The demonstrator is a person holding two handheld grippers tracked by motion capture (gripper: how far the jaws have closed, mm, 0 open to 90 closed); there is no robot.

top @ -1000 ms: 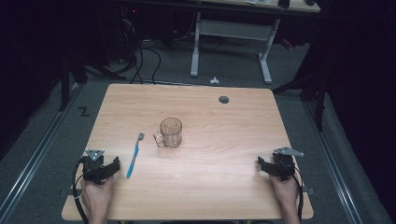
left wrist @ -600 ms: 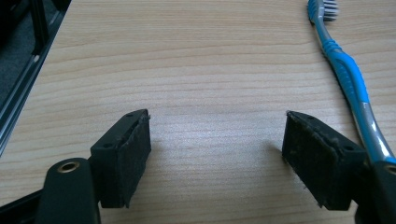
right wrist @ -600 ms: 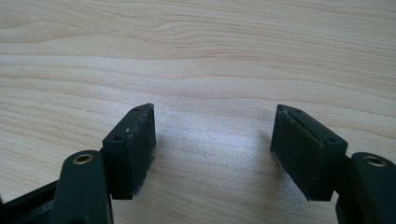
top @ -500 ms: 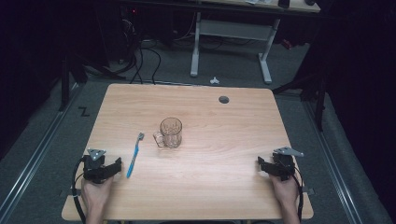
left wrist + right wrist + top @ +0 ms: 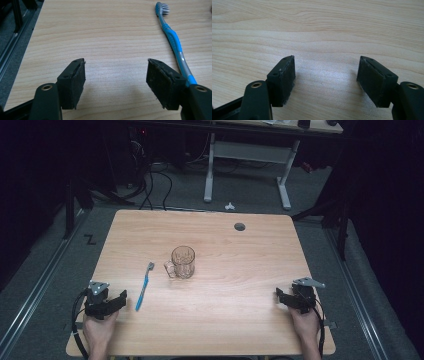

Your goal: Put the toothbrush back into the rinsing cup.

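**Clerk:** Item one, nearest the person's edge?

**Operator:** Left gripper [image 5: 118, 299], near-left corner of the table [image 5: 235, 335], held in the left hand [image 5: 98, 330]. I see its fingers [image 5: 72, 83] standing wide apart; the jaws have just been closing a little, with bare wood between them. They hold nothing. In the left gripper view the right-hand pad sits just beside the toothbrush's handle end; I cannot tell whether it touches.

**Clerk:** Item two?

**Operator:** Right gripper [image 5: 278, 295], near-right corner, in the right hand [image 5: 306, 326]. Its fingers [image 5: 372, 81] are likewise spread wide, bare tabletop between them, gripping nothing and touching nothing I can see.

**Clerk:** Item three, the working piece?

**Operator:** Toothbrush [image 5: 144, 286], blue, lying flat on the table just right of the left gripper, bristle head [image 5: 163, 8] pointing away from the person, handle end nearest the jaws.

**Clerk:** Farther out?

**Operator:** Glass mug [image 5: 182, 262], clear, upright, near the table's middle, its handle turned toward the toothbrush head, near it but apart. Beyond that, a round cable hole [image 5: 239, 226] close to the far edge, right of centre.
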